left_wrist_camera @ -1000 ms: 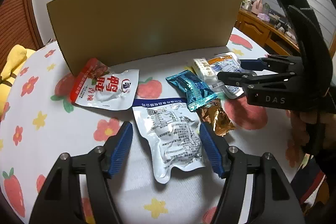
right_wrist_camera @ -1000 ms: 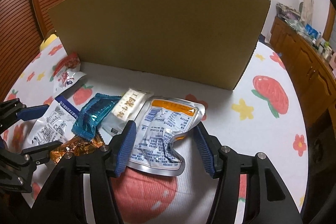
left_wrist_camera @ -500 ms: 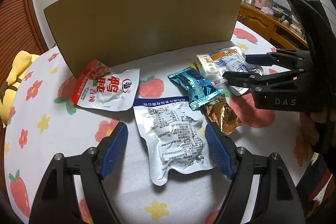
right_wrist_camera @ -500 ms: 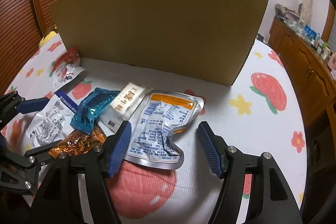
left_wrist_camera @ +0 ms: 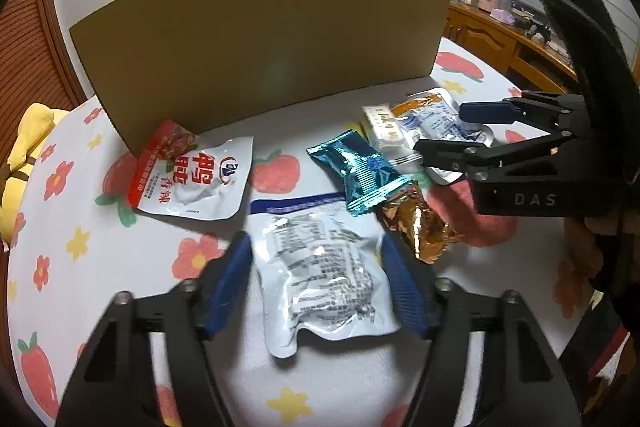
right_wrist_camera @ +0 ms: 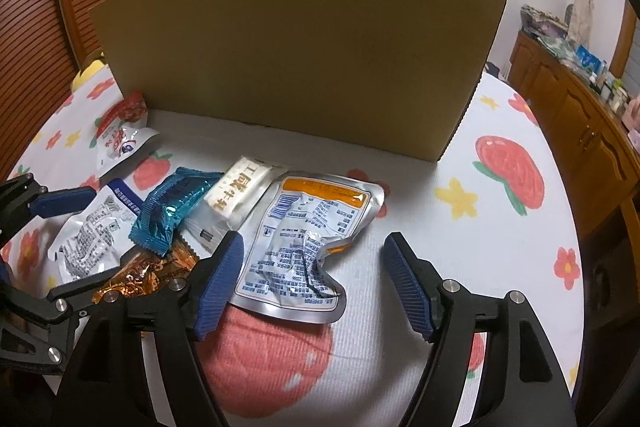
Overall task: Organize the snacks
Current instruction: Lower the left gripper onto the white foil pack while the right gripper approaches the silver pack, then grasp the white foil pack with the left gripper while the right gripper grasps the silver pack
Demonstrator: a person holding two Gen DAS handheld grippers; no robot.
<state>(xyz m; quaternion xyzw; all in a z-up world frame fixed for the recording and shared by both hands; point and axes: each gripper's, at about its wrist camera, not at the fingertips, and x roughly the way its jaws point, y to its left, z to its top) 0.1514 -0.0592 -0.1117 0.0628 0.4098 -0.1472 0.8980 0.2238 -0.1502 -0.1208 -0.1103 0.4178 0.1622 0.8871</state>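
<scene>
Left wrist view: a big brown cardboard box [left_wrist_camera: 260, 47] stands far in front of both grippers, on a white tablecloth [left_wrist_camera: 340, 379] with strawberries and flowers. The snacks lie flat on the cloth, between the box and the grippers.

The left gripper [left_wrist_camera: 316, 281] has a white and silver bag [left_wrist_camera: 322, 267] right between its blue pads. The jaws are closing, but the pads do not press the bag yet. This bag looks light, soft and crinkly, and its shiny skin may be slippery. A good place to pinch is across the puffy middle, from both long sides.

The right gripper [right_wrist_camera: 314, 281] hangs over a silver bag with an orange top [right_wrist_camera: 308, 247]. Its jaws are opening. The bag lies near the left pad, and the right pad stands apart from it. This bag is flat, thin and bendy, with a curled near edge. It may fold when squeezed, so it looks best to grab it by that raised edge.

Ahead and left of the left gripper lies a red and white bag [left_wrist_camera: 188, 175], touching the box. Between the two grippers sit a blue wrapper [left_wrist_camera: 358, 171], a small white pack [right_wrist_camera: 240, 193] and a crumpled gold wrapper [left_wrist_camera: 420, 227]. The small ones look light and easy to crush.
</scene>
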